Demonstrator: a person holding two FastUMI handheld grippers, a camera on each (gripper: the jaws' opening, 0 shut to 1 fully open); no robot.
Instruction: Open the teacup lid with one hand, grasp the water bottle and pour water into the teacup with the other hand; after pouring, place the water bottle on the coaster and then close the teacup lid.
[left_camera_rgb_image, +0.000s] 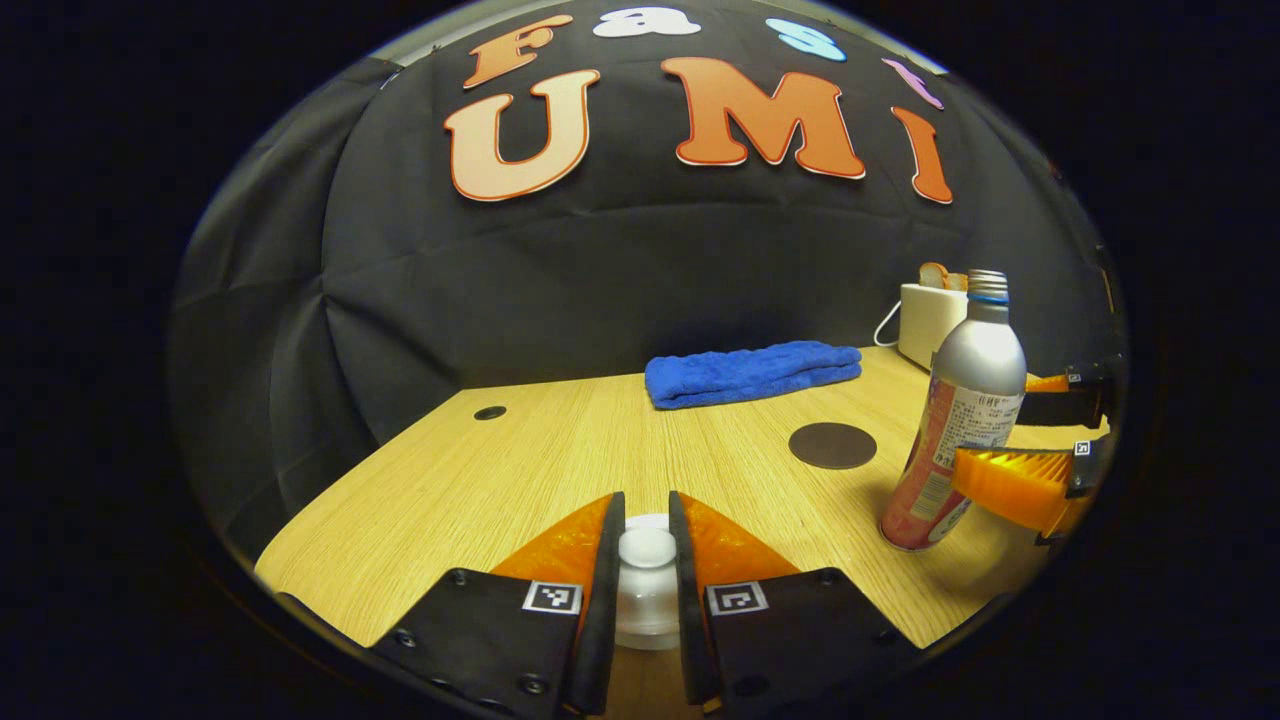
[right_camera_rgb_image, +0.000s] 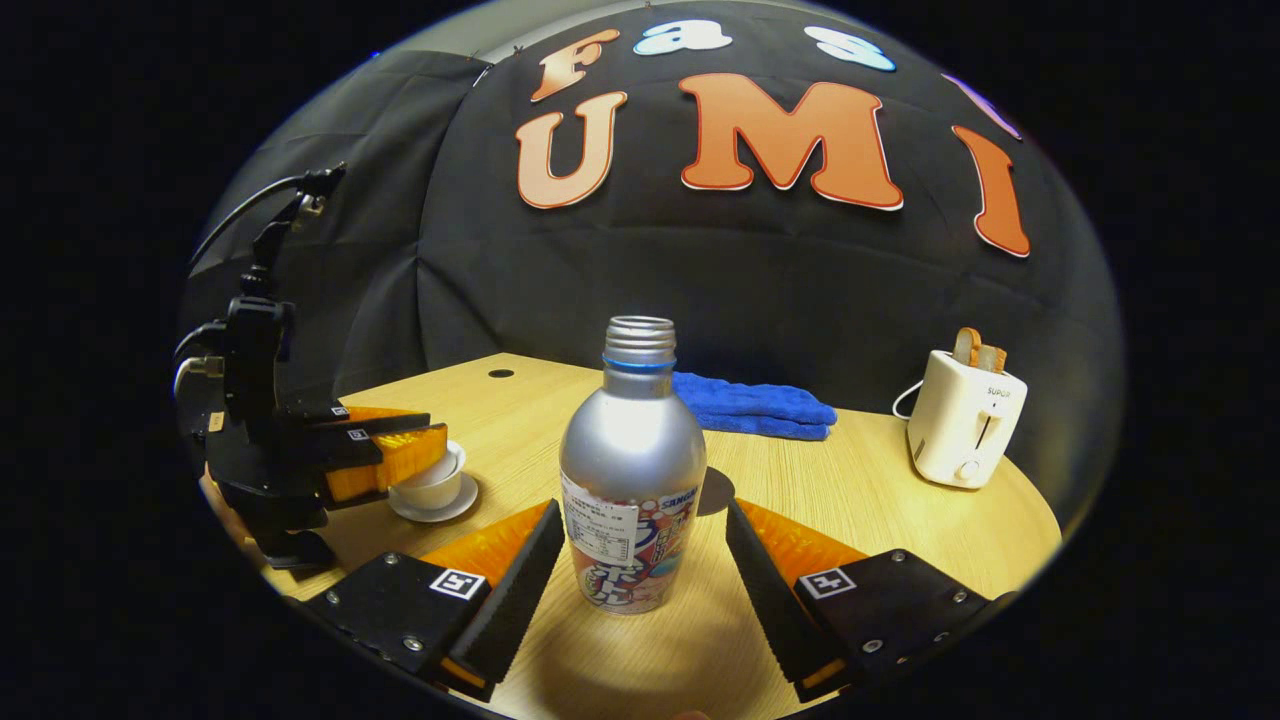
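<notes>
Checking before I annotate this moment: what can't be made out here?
- Teacup: inside hidden by the left tool, right gripper view.
- Lid knob: cup below hidden by the tool's fingers, left gripper view.
- Coaster: mostly behind the water bottle, right gripper view.
- Bottle contents: opaque.

A light wood table (right_camera_rgb_image: 900, 500) (with a round cable hole (left_camera_rgb_image: 489, 412)) stands against black cloth walls (left_camera_rgb_image: 620, 290).

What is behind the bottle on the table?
In the right gripper view, behind the bottle lie a dark coaster, mostly hidden by it, and a blue towel farther back. The bottle covers the towel's left end.
</notes>
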